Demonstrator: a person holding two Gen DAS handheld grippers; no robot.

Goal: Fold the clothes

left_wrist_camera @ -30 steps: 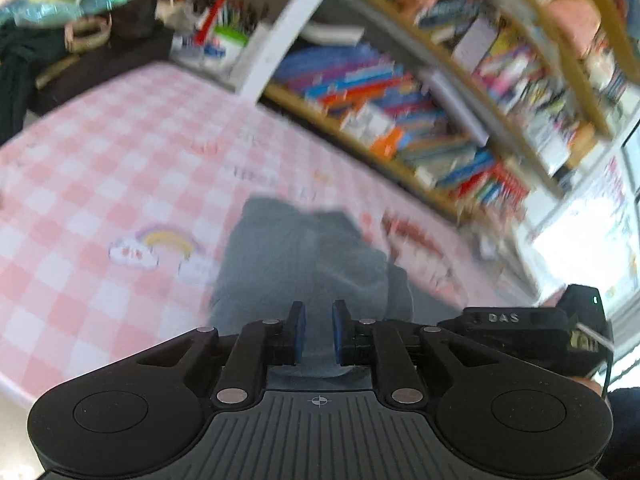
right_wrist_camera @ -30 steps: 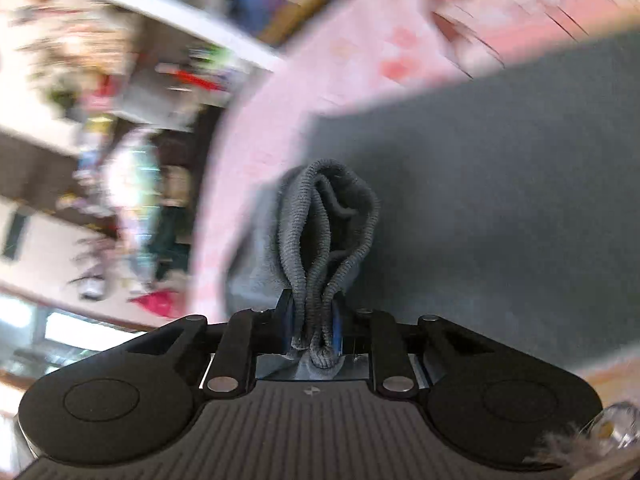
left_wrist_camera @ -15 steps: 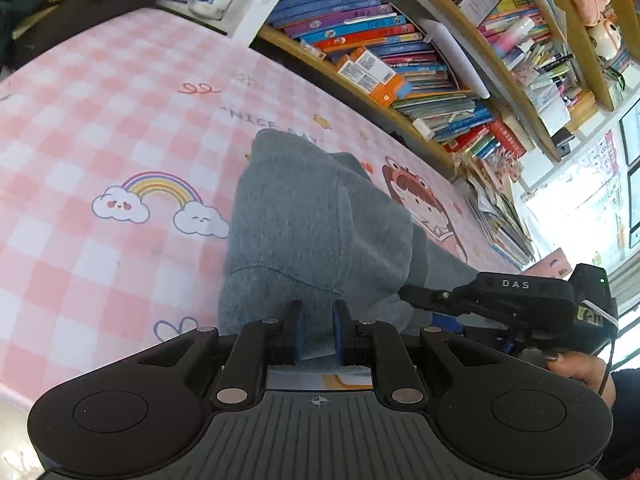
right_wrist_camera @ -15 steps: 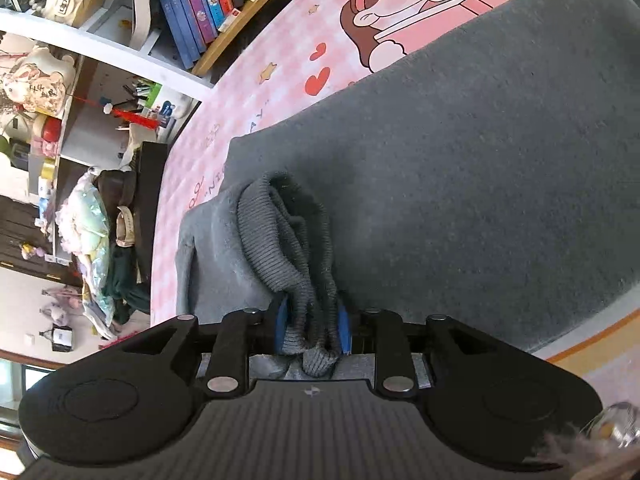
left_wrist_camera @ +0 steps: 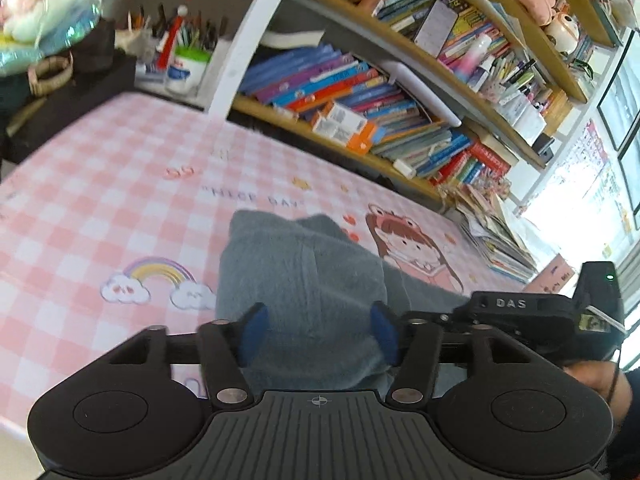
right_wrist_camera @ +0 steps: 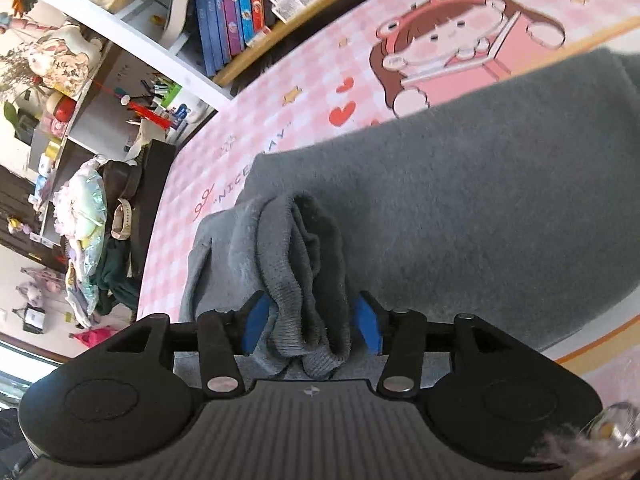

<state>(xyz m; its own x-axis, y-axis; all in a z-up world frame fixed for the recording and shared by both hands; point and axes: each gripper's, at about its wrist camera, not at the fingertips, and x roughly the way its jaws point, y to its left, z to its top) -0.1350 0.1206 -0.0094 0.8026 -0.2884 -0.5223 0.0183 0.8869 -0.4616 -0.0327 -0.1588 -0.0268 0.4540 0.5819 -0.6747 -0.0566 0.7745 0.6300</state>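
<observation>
A grey garment (left_wrist_camera: 304, 276) lies folded on a pink checked table cover (left_wrist_camera: 100, 208). My left gripper (left_wrist_camera: 318, 334) is open just above the garment's near edge and holds nothing. In the right wrist view the same grey garment (right_wrist_camera: 460, 200) spreads to the right, with a bunched ribbed cuff (right_wrist_camera: 304, 264) lying between the blue pads. My right gripper (right_wrist_camera: 310, 324) is open, its jaws apart on either side of the cuff. The right gripper's body (left_wrist_camera: 532, 316) shows at the right of the left wrist view.
Bookshelves (left_wrist_camera: 360, 92) packed with books run along the table's far side. A pen cup (left_wrist_camera: 186, 64) and a dark side table with bags (left_wrist_camera: 52, 80) stand at the far left. The table's near edge (right_wrist_camera: 592, 344) lies close to the garment.
Both grippers have opened. The left let go of the garment's edge, the right let go of the ribbed cuff, which now rests loose between its pads.
</observation>
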